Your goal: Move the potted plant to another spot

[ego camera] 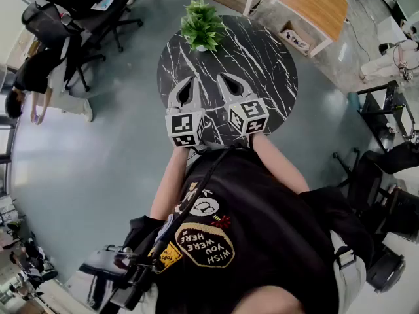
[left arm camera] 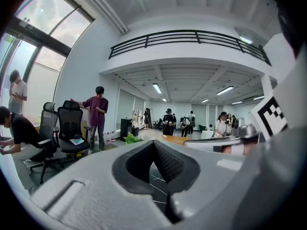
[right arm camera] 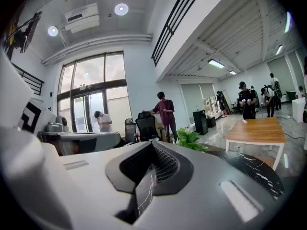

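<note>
The potted plant (ego camera: 201, 23), with bushy green leaves, stands at the far left edge of a round black marble table (ego camera: 265, 61). Both grippers hover side by side over the table's near edge, pointing toward the plant and well short of it. The left gripper (ego camera: 190, 80) has its jaws together with nothing between them, and so does the right gripper (ego camera: 222, 76). In the left gripper view the plant (left arm camera: 132, 138) peeks just left of the shut left gripper (left arm camera: 154, 145). In the right gripper view the plant (right arm camera: 192, 139) sits right of the shut right gripper (right arm camera: 152, 145).
A wooden table (ego camera: 308, 2) stands beyond the marble one. Black office chairs (ego camera: 82, 18) and a bending person (ego camera: 33, 77) are on the left. More people stand around the room, one by a chair (left arm camera: 72, 128). Grey floor surrounds the table.
</note>
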### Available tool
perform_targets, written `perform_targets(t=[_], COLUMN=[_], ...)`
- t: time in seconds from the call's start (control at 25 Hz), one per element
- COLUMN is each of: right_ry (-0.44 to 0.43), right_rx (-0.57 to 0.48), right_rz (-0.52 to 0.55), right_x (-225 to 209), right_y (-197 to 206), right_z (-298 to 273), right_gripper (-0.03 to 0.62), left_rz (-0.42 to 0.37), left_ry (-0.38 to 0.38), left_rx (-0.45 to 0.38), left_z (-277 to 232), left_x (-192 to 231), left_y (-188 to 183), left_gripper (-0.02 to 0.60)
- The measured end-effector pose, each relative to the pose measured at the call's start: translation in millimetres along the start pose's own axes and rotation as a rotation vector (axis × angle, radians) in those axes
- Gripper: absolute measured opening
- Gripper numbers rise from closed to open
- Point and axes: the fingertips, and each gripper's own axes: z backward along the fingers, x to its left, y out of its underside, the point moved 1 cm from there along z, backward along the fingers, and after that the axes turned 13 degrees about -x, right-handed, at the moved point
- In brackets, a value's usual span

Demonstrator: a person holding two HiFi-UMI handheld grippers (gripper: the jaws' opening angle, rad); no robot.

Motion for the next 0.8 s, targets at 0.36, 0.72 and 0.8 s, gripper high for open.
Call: perform_targets(t=[0.36,0.72,0.8], right_ry=[0.010,0.017,0.019], right_rx=[0.004,0.018,0.004], right_rz=[-0.009,-0.023,-0.050], right_x=[-5,-2,1], right_y=[4,13,14], right_z=[-2,-10,-14], right_gripper=[0.002,0.002,0.002], left_rz=[0.007,0.014,0.016], left_ry=[-0.008,-0.020,-0.015], left_rx=[-0.003,0.010,0.019], left_z=[0,0,0], left_x=[3,19,26], left_y=[2,7,10], left_gripper=[0.003,0.003,0.003])
